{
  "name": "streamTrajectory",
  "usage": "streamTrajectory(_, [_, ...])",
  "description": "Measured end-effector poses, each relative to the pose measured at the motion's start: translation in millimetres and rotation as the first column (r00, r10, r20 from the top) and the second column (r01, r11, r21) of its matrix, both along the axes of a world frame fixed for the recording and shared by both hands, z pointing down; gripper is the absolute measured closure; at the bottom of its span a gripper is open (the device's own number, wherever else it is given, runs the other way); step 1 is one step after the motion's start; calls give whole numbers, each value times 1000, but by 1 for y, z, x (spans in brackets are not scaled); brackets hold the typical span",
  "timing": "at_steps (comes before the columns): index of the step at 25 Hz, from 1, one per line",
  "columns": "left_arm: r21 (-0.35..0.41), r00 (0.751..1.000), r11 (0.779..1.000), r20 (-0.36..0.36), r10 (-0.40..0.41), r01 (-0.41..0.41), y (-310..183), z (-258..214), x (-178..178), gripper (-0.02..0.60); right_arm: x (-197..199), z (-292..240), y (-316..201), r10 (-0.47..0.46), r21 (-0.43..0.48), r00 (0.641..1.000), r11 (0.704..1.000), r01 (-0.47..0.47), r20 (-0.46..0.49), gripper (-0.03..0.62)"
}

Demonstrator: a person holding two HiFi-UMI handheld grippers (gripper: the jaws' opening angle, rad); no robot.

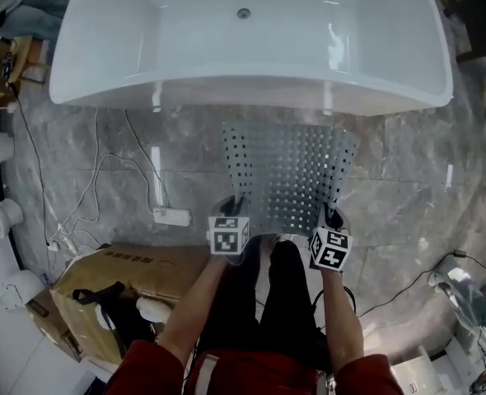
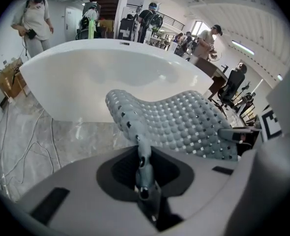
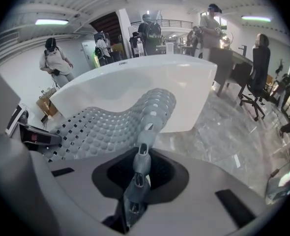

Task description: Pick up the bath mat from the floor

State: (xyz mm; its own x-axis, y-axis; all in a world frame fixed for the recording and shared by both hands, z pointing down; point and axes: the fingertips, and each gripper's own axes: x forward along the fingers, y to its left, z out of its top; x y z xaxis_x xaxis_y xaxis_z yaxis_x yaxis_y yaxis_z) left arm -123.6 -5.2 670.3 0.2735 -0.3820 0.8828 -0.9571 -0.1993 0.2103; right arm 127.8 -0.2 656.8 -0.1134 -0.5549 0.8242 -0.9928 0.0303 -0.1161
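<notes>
Item, perforated bath mat [image 1: 288, 179]: I am pinching its near corners in left gripper [image 1: 233, 206] and right gripper [image 1: 334, 216], holding that edge above the floor [image 1: 408, 179] by the bathtub [image 1: 251, 93], lift step underway; next move probably needing an even upward pull.

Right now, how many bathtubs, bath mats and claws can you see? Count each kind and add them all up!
bathtub: 1
bath mat: 1
claws: 2, the left claw and the right claw, each pinching an edge of the bath mat
total: 4
</notes>
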Motion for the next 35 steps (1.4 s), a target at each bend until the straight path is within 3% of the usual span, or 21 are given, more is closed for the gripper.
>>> streamTrajectory(5, [98, 1000, 995, 18, -6, 4, -8, -88, 2, 520, 5, -87, -6, 4, 92, 1000, 996, -3, -10, 537])
streamTrajectory(9, [196, 1000, 980, -10, -30, 31, -37, -156, 12, 520, 12, -153, -37, 6, 202, 1000, 979, -2, -23, 537])
streamTrajectory(15, [347, 999, 937, -31, -27, 36, -88, -260, 34, 520, 36, -255, -90, 7, 375, 997, 927, 25, -83, 537])
streamTrajectory(19, [454, 998, 889, -53, -33, 53, -114, -325, 35, 522, 38, -328, -120, 14, 502, 993, 864, 47, -116, 538])
streamTrajectory(23, [590, 998, 806, -54, -20, 48, -134, -399, 36, 523, 32, -407, -140, 19, 630, 988, 772, 82, -152, 539])
streamTrajectory(29, [767, 999, 640, -43, -15, 43, -148, -502, 33, 523, 31, -509, -148, 66, 783, 990, 619, 57, -125, 539])
streamTrajectory(35, [883, 999, 466, -41, -23, 47, -159, -591, 35, 523, 38, -588, -155, 107, 880, 992, 475, 6, -65, 539])
